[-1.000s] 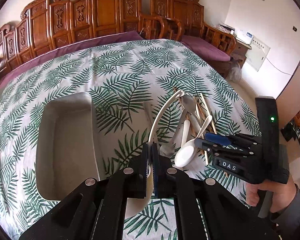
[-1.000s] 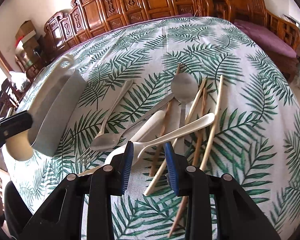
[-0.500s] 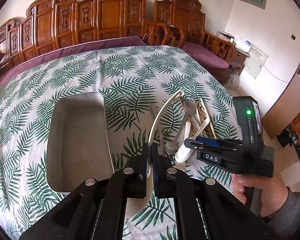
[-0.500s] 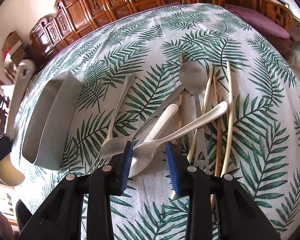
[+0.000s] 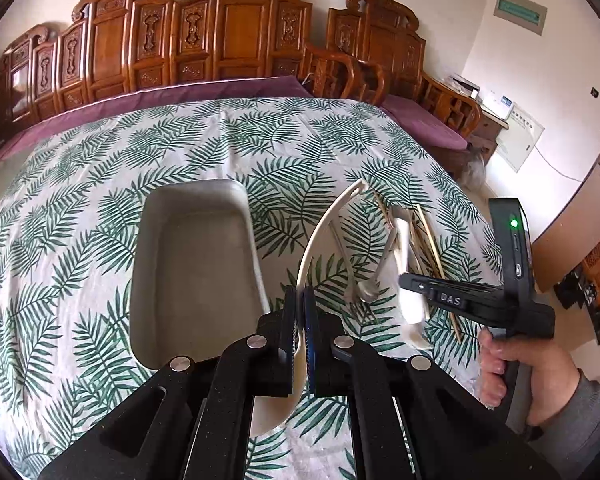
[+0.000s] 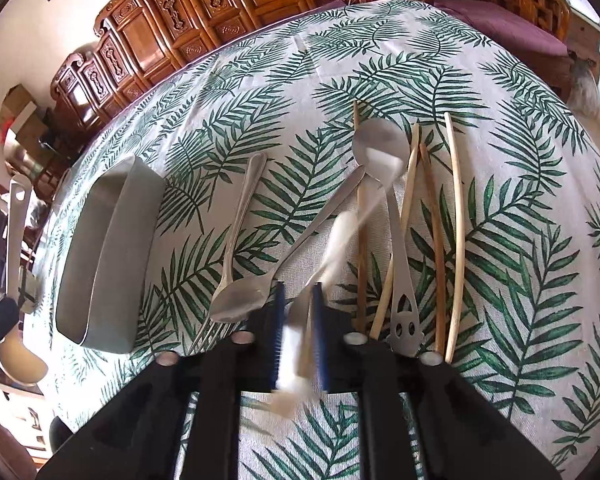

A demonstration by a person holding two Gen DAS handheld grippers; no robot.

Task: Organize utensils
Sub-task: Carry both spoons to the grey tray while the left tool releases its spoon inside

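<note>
My left gripper [image 5: 299,316] is shut on a cream ladle [image 5: 320,232], whose handle curves up ahead beside the grey tray [image 5: 196,264]. It also shows at the left edge of the right wrist view [image 6: 16,240]. My right gripper [image 6: 298,320] has a blurred white spoon [image 6: 332,256] between its jaws, over the utensil pile; the jaws stand a little apart around it and contact is unclear. In the left wrist view the right gripper [image 5: 414,292] holds the spoon [image 5: 404,248] lifted. Metal spoons [image 6: 240,232], a slotted steel utensil [image 6: 400,272] and chopsticks [image 6: 458,232] lie on the leaf-print cloth.
The grey tray [image 6: 108,256] stands left of the pile and shows nothing inside. Carved wooden benches [image 5: 220,48] with purple cushions line the far side. The table edge drops off at the right [image 5: 496,240].
The right gripper has closed in around the white spoon and raised it off the pile; the spoon is motion-blurred. The left gripper, still holding the ladle, has shifted so the tray sits nearer centre.
</note>
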